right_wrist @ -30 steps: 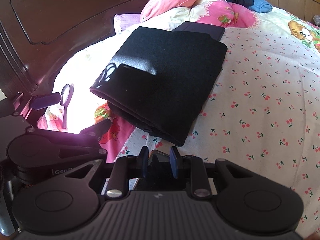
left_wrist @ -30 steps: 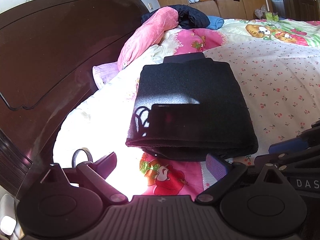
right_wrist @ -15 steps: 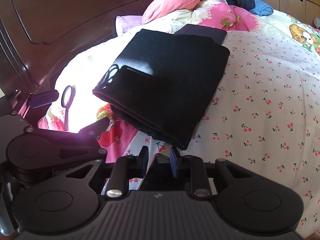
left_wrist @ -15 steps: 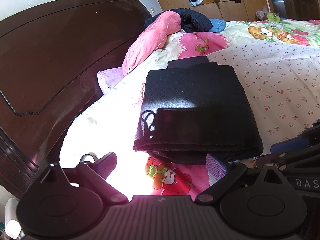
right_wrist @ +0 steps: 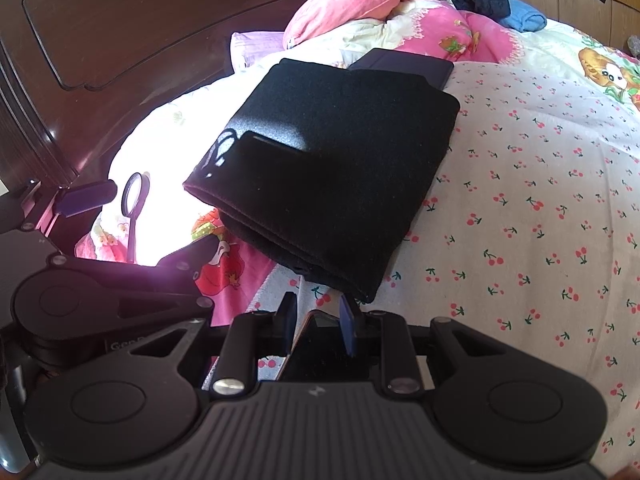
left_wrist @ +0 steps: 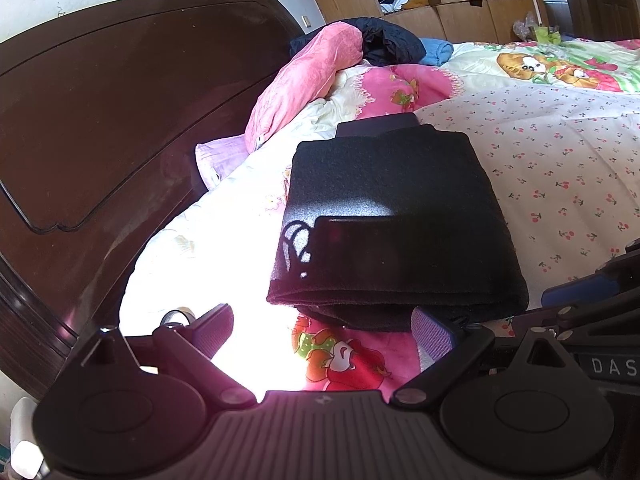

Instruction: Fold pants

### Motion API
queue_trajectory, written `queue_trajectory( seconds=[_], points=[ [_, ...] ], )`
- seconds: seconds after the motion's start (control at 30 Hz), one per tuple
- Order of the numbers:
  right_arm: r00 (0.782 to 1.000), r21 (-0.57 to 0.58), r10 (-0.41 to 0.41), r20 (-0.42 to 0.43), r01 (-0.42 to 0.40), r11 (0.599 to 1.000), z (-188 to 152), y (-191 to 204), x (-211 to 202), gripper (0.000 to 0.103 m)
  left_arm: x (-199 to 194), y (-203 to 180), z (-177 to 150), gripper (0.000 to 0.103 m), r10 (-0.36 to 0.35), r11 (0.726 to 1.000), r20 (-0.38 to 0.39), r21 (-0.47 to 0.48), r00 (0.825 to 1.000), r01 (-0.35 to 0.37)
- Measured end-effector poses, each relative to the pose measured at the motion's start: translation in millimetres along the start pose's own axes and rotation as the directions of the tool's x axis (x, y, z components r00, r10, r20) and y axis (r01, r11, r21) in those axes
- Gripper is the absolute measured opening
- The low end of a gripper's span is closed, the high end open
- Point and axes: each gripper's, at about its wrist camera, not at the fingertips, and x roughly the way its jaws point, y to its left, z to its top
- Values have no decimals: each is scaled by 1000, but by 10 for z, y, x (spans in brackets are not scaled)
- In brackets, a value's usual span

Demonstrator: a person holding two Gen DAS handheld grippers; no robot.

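The black pants (left_wrist: 396,224) lie folded into a thick rectangle on the bed; they also show in the right wrist view (right_wrist: 332,168). My left gripper (left_wrist: 324,328) is open and empty, just short of the fold's near edge. My right gripper (right_wrist: 318,322) has its jaws close together with a dark flat phone-like object (right_wrist: 324,344) between them, held just short of the pants' near corner. The left gripper's fingers (right_wrist: 86,200) show at the left of the right wrist view.
A dark wooden headboard (left_wrist: 100,120) stands on the left. A pink pillow (left_wrist: 308,76), dark clothes (left_wrist: 392,42) and a dark flat case (right_wrist: 404,66) lie beyond the pants. A magnifying glass (right_wrist: 134,204) lies on the sunlit sheet. The cherry-print quilt (right_wrist: 540,200) spreads right.
Both grippers have drawn back a little from the pants and tilted up; the folded pants have not moved. Neither gripper's jaws have changed.
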Motion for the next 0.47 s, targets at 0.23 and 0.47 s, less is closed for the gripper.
queue_trajectory(
  seconds=[0.23, 0.47],
  points=[
    [1000, 0, 1, 1, -1, 1000, 4, 1, 6, 25, 9, 4, 6, 103, 2, 1000, 2, 4, 1000, -2],
    [1000, 2, 3, -6, -3, 1000, 34, -3, 54, 25, 42, -2, 3, 103, 0, 1000, -5, -5, 1000, 0]
  ],
)
